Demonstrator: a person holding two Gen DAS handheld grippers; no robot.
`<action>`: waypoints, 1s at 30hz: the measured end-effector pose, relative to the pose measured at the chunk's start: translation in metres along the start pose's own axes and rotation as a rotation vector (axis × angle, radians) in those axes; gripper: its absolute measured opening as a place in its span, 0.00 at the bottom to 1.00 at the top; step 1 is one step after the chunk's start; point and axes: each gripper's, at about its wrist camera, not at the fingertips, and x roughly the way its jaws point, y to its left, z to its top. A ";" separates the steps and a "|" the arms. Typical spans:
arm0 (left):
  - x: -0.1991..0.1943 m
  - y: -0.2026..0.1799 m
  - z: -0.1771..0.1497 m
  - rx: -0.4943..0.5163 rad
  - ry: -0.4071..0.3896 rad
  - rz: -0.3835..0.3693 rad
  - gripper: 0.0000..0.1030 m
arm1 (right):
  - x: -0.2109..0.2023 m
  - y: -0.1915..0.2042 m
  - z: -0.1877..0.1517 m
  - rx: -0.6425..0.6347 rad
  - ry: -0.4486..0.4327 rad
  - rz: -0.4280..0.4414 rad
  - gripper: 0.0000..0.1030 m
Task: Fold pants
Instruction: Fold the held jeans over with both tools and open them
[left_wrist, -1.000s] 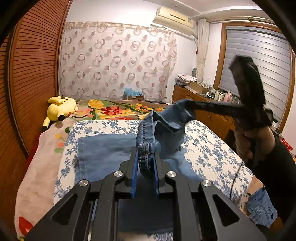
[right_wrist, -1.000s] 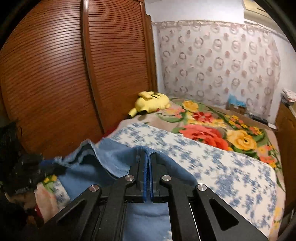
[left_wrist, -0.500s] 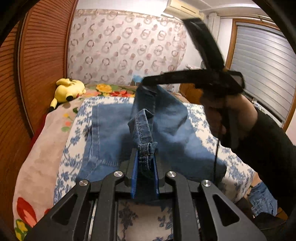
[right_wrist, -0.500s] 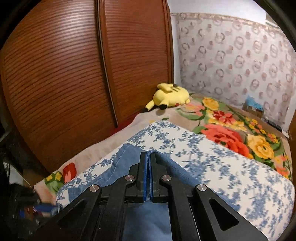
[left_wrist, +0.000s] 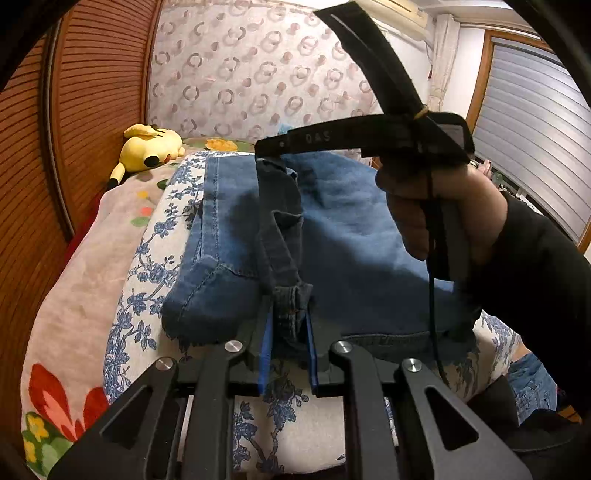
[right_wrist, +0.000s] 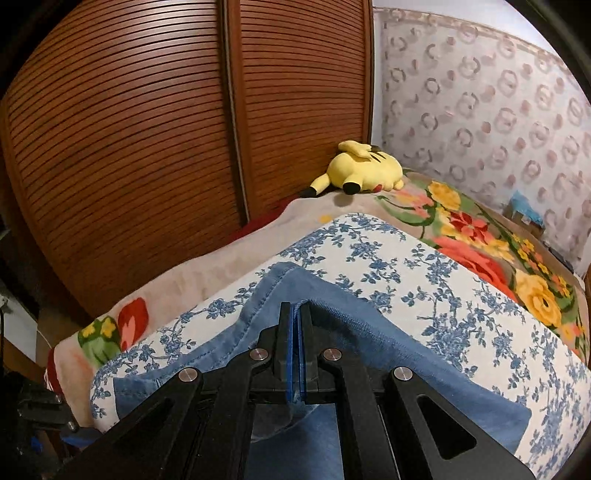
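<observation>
pants (left_wrist: 343, 236): blue denim, spread on the blue-flowered sheet (left_wrist: 147, 266) on top of the bed; one layer is doubled over the other, and the near edge bulges in a thick fold at the near left
long axis: in the left view the cloth runs from the near edge of the bed away toward the patterned curtain (left_wrist: 258, 74), with a stitched seam down its left side
left gripper (left_wrist: 290, 332): clenched on a bunched, seamed strip of the denim; the strip rises from between the blue pads and leads up and away to the other tool
right gripper (left_wrist: 269, 146): in the left view it reaches in from the right, above the far part of the pants, tip at a lifted dark fold of denim; a hand (left_wrist: 436, 206) in a dark sleeve grips its handle
right view: jaws pressed together on a thin edge of the pants (right_wrist: 369, 332), which drape away to both sides below the tip
only in left view: the hand, the sleeve, the window blind (left_wrist: 532, 122), both tools joined by the denim strip
only in right view: the wooden slatted doors (right_wrist: 147, 129) in full, the flowered blanket (right_wrist: 480, 236) beyond the sheet
both views: yellow plush (left_wrist: 147, 147) lying at the far left of the bed, well apart from the pants
</observation>
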 end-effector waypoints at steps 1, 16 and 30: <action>0.000 0.001 0.000 -0.002 0.003 -0.001 0.15 | 0.000 0.001 0.001 -0.001 -0.001 0.006 0.02; -0.002 0.002 0.002 -0.006 -0.023 0.065 0.39 | -0.020 -0.011 0.005 0.062 -0.020 0.036 0.53; 0.001 0.019 0.004 -0.015 -0.035 0.131 0.46 | -0.116 -0.056 -0.060 0.114 -0.029 -0.122 0.53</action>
